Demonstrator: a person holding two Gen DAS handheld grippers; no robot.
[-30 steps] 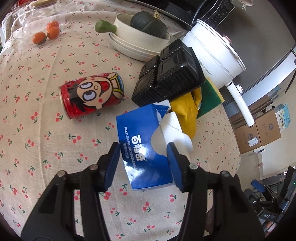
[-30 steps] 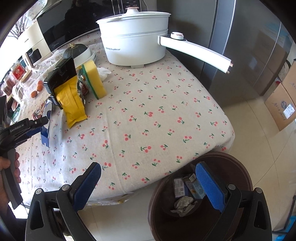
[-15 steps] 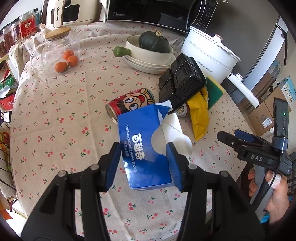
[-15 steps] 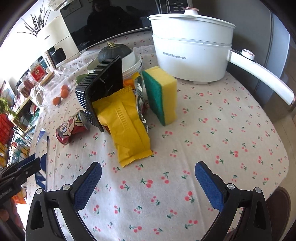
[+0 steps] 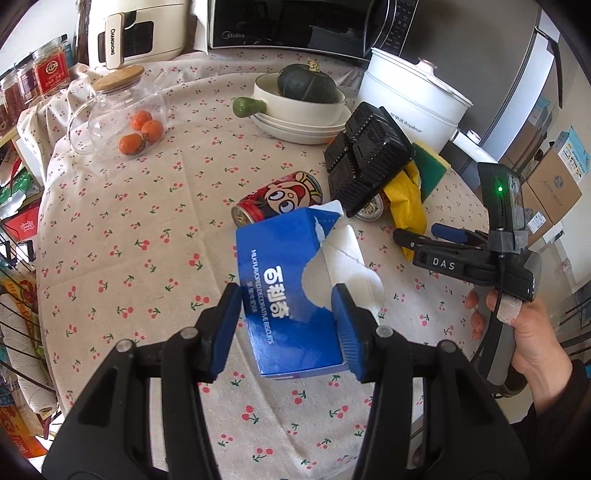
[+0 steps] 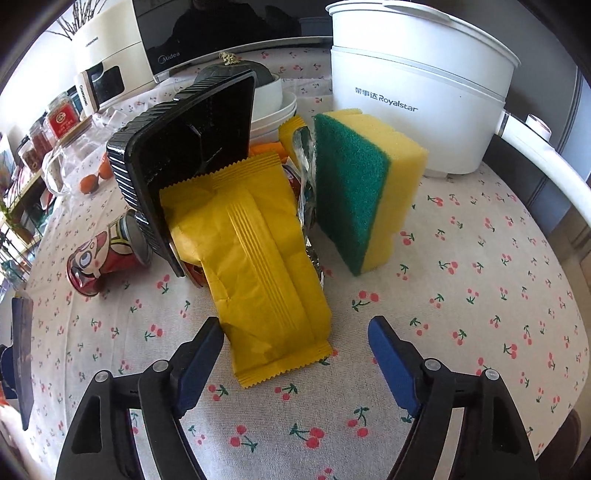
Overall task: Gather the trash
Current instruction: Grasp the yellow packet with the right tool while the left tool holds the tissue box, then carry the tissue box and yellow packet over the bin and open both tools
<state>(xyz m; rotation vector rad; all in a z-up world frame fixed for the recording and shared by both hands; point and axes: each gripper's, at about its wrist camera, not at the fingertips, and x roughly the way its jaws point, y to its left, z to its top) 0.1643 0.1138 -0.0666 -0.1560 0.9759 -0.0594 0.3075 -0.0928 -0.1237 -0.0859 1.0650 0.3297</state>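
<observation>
My left gripper (image 5: 290,328) is shut on a torn blue biscuit box (image 5: 284,280) and holds it above the cherry-print tablecloth (image 5: 147,229). My right gripper (image 6: 295,332) hangs over the near end of a yellow wrapper (image 6: 258,266), which lies between its closing jaws; the pads do not press on it. The wrapper leans against a tilted black plastic tray (image 6: 188,147). A red cartoon can (image 6: 99,258) lies on its side to the left. In the left wrist view a hand holds the right gripper (image 5: 417,232) beside the yellow wrapper (image 5: 404,199) and red can (image 5: 280,197).
A green-and-yellow sponge (image 6: 365,188) stands right of the wrapper, with crumpled foil (image 6: 306,192) between them. Behind are a white electric pot (image 6: 413,88), a bowl with a squash (image 5: 303,99), a glass jar of oranges (image 5: 122,114) and a microwave (image 5: 295,26).
My right gripper swung from above the bin to the table, down over the yellow wrapper, and its jaws narrowed. My left gripper carried the blue box up and back from the table.
</observation>
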